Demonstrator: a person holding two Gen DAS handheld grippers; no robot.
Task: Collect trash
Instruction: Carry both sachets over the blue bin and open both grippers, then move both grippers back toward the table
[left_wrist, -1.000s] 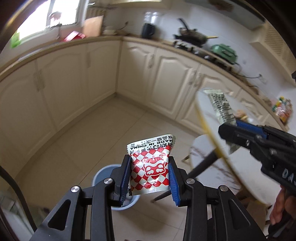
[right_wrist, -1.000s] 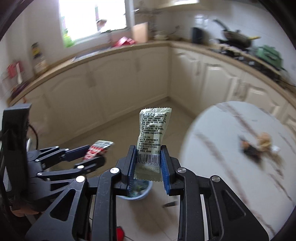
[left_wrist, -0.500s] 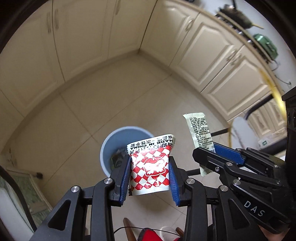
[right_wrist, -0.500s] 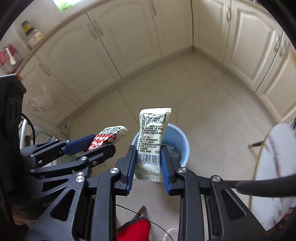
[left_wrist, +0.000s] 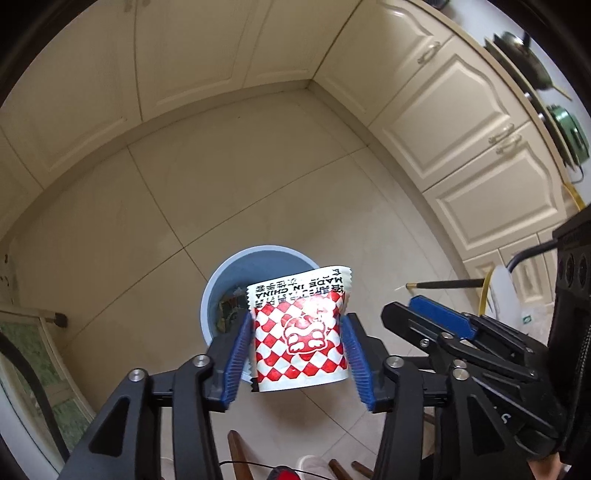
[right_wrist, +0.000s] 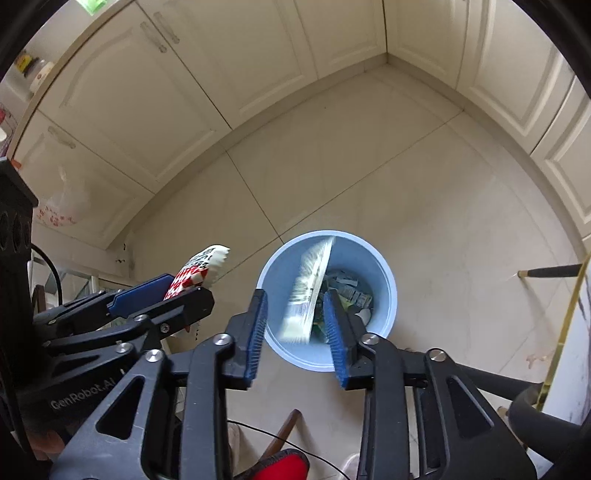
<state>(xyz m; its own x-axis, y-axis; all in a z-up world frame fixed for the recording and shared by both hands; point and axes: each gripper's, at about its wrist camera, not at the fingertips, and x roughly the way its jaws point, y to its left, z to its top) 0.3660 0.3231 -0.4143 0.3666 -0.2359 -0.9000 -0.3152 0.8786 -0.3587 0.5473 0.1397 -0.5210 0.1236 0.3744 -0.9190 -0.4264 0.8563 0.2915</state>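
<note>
Risk: the red packet, lower centre of the left view, sits over the near rim of the bin, not its middle, so it may glance off onto the floor. The left gripper has just been opening; its pads stand clear of the packet's sides, nothing pinched. The right gripper, also just opened, frames the pale packet, blurred and tilted over the bin mouth, apparently falling in. Red packet: checkered red-white, crimped ends, puffy.

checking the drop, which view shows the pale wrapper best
The right wrist view: the pale wrapper is blurred between the open jaws, over the blue bin. The left wrist view doesn't show it, only the red checked packet.
</note>
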